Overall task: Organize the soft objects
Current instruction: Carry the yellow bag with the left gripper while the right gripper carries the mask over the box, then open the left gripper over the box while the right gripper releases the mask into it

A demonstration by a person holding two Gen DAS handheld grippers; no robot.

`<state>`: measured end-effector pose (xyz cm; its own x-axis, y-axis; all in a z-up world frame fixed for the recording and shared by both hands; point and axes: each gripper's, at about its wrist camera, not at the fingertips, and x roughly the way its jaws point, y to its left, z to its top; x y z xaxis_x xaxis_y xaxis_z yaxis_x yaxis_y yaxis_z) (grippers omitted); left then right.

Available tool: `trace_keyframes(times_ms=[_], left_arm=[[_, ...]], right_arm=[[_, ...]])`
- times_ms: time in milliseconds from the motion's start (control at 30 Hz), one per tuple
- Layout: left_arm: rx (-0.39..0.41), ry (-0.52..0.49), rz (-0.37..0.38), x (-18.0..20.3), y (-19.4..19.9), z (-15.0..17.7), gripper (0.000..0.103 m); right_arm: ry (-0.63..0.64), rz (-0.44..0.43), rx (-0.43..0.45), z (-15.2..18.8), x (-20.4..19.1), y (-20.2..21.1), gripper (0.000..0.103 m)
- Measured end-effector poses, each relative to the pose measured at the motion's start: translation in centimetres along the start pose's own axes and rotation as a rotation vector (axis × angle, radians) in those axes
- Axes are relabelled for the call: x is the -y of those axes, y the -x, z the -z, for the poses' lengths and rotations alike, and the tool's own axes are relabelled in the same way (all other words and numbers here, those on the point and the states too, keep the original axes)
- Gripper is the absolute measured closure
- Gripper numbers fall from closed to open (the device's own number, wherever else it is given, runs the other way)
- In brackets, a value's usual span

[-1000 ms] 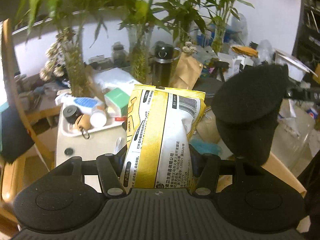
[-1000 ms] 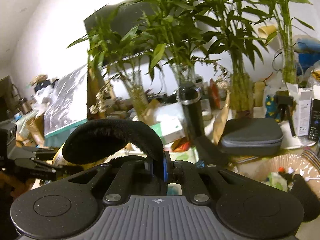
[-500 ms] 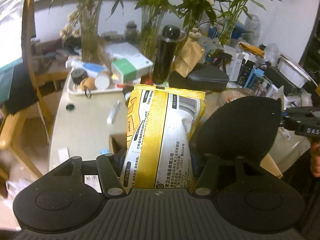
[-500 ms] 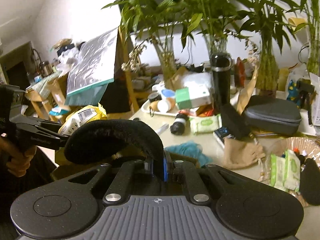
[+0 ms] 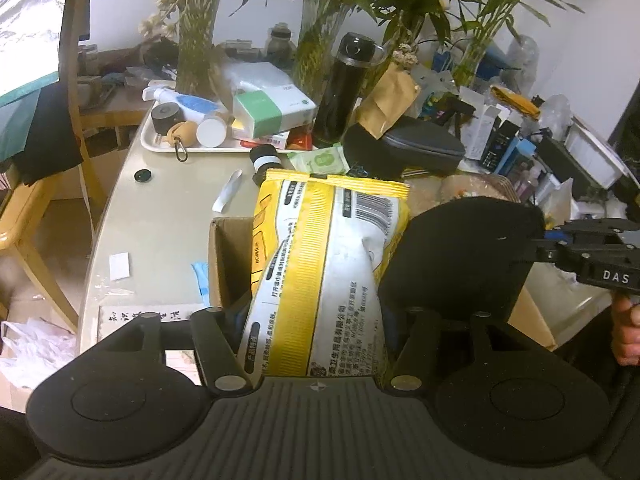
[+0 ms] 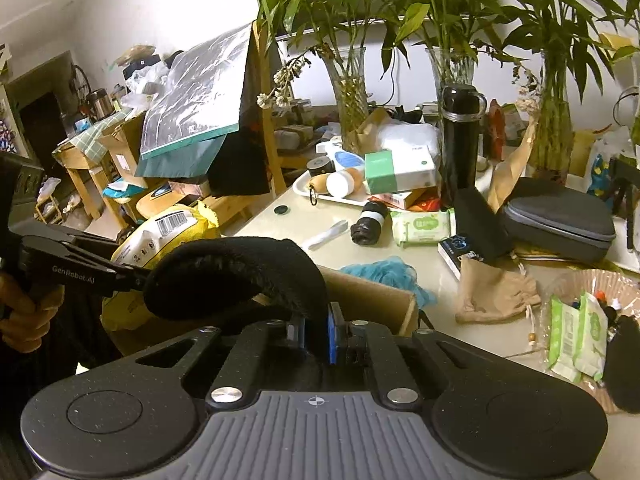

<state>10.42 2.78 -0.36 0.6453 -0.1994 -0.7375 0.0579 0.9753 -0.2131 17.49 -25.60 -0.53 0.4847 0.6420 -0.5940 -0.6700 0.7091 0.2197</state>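
The yellow-and-white tissue pack (image 5: pixel 320 276), clamped between the left gripper (image 5: pixel 316 344) jaws, hangs over the open cardboard box (image 5: pixel 228 256) on the tabletop (image 5: pixel 160 216). It looks light, squashy and slick-wrapped; its lower middle suits gripping. Its long axis runs away from the gripper, barcode end farthest. The right gripper's (image 6: pixel 320 336) jaws have just been opening around a black pad (image 6: pixel 236 272); whether they grip it I cannot tell.

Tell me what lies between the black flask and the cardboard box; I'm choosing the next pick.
Right wrist view: a black roll, a green wipes pack, and a blue mesh puff nearest the cardboard box.
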Motion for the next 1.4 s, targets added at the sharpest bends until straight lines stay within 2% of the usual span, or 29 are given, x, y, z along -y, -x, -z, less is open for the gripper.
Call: trace_keyframes(times_ms=[33, 67, 100, 167, 267, 467, 733, 1033, 1133, 1167, 1200, 1333, 1400], left_arm=[[0.003, 0.005, -0.001, 0.0, -0.1, 0.0, 0.041], [0.016, 0.007, 0.001, 0.1, 0.0, 0.0, 0.036], [0.042, 0.009, 0.008, 0.1, 0.2, 0.0, 0.034], [0.083, 0.007, 0.016, 0.3, 0.7, 0.0, 0.019], [0.11, -0.002, 0.016, 0.7, 1.1, -0.2, 0.018], [0.108, -0.022, 0.006, 0.8, 1.0, -0.2, 0.018], [0.155, -0.063, 0.021, 0.7, 1.9, -0.1, 0.018], [0.197, -0.057, 0.046, 0.2, 2.6, -0.2, 0.018], [0.217, -0.056, 0.052, 0.0, 2.8, -0.2, 0.018], [0.223, -0.056, 0.054, -0.1, 2.8, -0.1, 0.018], [0.228, -0.056, 0.055, -0.2, 2.8, -0.1, 0.018], [0.23, -0.039, 0.066, -0.7, 2.6, -0.1, 0.018], [0.235, -0.034, 0.071, -0.8, 2.6, -0.1, 0.018]], right_arm=[[0.004, 0.007, 0.006, -0.1, -0.1, 0.0, 0.069], [0.007, 0.007, 0.011, -0.1, -0.1, 0.1, 0.045], [0.011, 0.001, 0.023, -0.1, -0.2, 0.3, 0.025], [0.022, -0.006, 0.055, -0.2, -0.4, 0.7, 0.013], [0.019, -0.014, 0.061, -0.3, -0.3, 0.8, 0.011], [0.021, 0.019, 0.049, -0.2, -0.2, 0.4, 0.007], [0.017, 0.016, 0.056, -0.3, -0.1, 0.4, 0.007], [0.038, -0.043, 0.038, -0.3, -0.7, -0.2, 0.009], [0.061, -0.035, 0.007, -0.3, -1.1, -1.2, 0.019], [0.078, -0.021, -0.007, -0.3, -1.3, -1.6, 0.027], [0.101, -0.001, -0.023, -0.3, -1.6, -2.2, 0.034], [0.235, 0.125, -0.105, 0.2, -3.2, -5.0, 0.052], [0.298, 0.187, -0.141, 0.5, -3.8, -6.2, 0.073]])
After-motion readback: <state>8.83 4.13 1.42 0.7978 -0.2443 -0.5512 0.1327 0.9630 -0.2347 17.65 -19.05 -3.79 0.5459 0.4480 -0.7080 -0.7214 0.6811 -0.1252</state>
